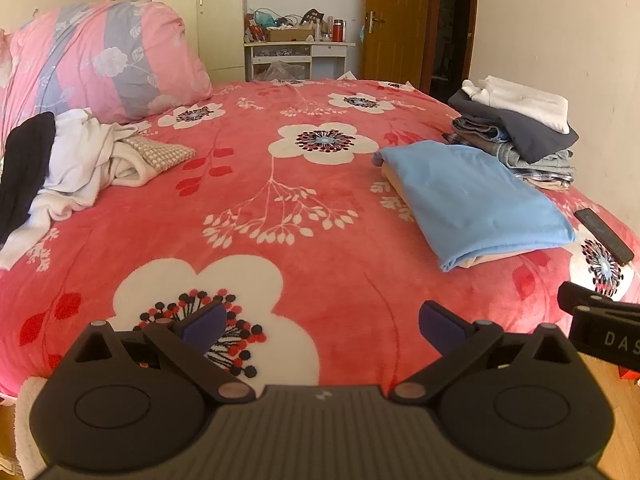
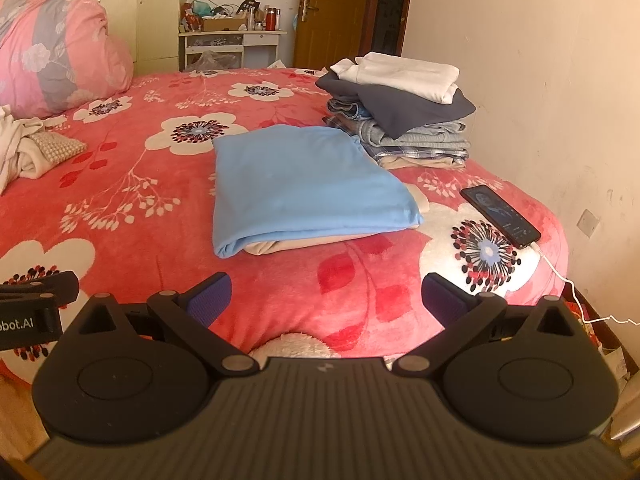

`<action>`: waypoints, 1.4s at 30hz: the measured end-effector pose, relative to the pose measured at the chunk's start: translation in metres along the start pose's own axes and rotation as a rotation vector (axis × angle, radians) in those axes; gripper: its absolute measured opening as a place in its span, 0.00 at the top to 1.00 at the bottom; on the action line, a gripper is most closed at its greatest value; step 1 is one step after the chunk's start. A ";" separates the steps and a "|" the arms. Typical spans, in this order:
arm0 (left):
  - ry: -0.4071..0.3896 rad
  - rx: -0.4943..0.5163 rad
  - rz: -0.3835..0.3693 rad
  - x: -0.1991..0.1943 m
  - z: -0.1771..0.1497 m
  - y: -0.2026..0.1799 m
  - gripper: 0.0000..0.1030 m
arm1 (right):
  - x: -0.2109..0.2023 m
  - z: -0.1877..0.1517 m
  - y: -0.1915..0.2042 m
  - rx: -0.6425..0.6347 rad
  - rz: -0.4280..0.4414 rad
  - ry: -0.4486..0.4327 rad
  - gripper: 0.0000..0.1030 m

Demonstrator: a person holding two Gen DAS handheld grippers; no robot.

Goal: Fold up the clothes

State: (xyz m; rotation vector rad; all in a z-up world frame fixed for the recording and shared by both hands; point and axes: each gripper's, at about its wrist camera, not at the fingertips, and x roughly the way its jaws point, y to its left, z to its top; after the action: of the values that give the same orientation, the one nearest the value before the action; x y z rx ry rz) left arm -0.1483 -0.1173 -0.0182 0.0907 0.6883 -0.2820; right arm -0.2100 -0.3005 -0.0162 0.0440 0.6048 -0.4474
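Observation:
A folded light-blue garment [image 1: 476, 200] [image 2: 304, 184] lies on the red floral bedspread [image 1: 320, 208] [image 2: 120, 184], on top of a folded cream piece. A stack of folded clothes [image 1: 520, 132] [image 2: 404, 116] sits behind it by the wall. A loose heap of white, cream and black clothes [image 1: 72, 160] [image 2: 24, 148] lies at the left. My left gripper [image 1: 320, 324] is open and empty over the bed's near edge. My right gripper [image 2: 326, 300] is open and empty, near the blue garment's front edge.
A phone [image 2: 500, 216] [image 1: 604, 236] on a white cable lies on the bed at the right, close to the wall. A large pink floral bundle of bedding [image 1: 104, 60] [image 2: 52, 52] stands at the back left. A cluttered desk [image 1: 300, 44] and a brown door [image 1: 396, 20] lie beyond the bed.

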 end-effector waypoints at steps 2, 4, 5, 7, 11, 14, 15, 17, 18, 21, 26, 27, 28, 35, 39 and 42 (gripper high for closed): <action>-0.001 -0.001 0.001 0.000 0.001 0.000 0.00 | 0.000 0.000 0.000 0.002 0.002 0.000 0.01; -0.001 -0.002 0.001 0.000 0.001 0.000 0.00 | 0.000 0.001 0.000 0.003 0.002 0.000 0.01; -0.001 -0.003 0.001 0.000 0.001 0.001 0.00 | 0.000 0.001 0.001 0.003 0.002 -0.001 0.01; -0.001 -0.004 0.001 0.000 0.001 0.001 0.00 | 0.000 0.002 0.001 0.003 0.002 -0.003 0.01; 0.002 -0.007 0.002 0.001 0.002 0.002 0.00 | 0.000 0.003 0.002 0.004 0.000 -0.003 0.01; 0.001 -0.008 0.003 0.000 0.003 0.002 0.00 | 0.000 0.004 0.003 0.004 0.000 -0.002 0.01; 0.001 -0.008 0.002 0.000 0.003 0.002 0.00 | 0.001 0.004 0.002 0.003 0.001 -0.002 0.01; 0.001 -0.008 0.002 0.000 0.003 0.003 0.00 | 0.001 0.004 0.002 0.003 0.001 -0.001 0.01; 0.001 -0.008 0.002 0.000 0.003 0.003 0.00 | 0.001 0.004 0.002 0.002 0.001 -0.001 0.01; 0.002 -0.009 0.003 0.000 0.003 0.003 0.00 | 0.001 0.004 0.001 0.002 0.002 -0.001 0.01; 0.004 -0.012 0.006 0.000 0.003 0.003 0.00 | 0.001 0.004 0.002 0.003 0.002 0.001 0.01; 0.004 -0.012 0.006 0.001 0.003 0.004 0.00 | 0.001 0.004 0.002 0.003 0.002 0.001 0.01; 0.005 -0.013 0.007 0.001 0.003 0.004 0.00 | 0.001 0.004 0.002 0.003 0.002 0.002 0.01; 0.008 -0.014 0.007 0.001 0.001 0.004 0.00 | 0.001 0.003 0.003 0.001 -0.001 0.004 0.01; 0.008 -0.014 0.008 0.001 0.001 0.005 0.00 | 0.001 0.003 0.004 0.001 -0.002 0.005 0.01; 0.010 -0.016 0.008 0.002 0.000 0.005 0.00 | 0.000 0.002 0.006 0.001 -0.003 0.005 0.01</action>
State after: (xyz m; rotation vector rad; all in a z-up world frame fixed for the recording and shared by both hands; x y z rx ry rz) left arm -0.1451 -0.1126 -0.0191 0.0802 0.6999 -0.2683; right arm -0.2064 -0.2959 -0.0149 0.0456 0.6100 -0.4502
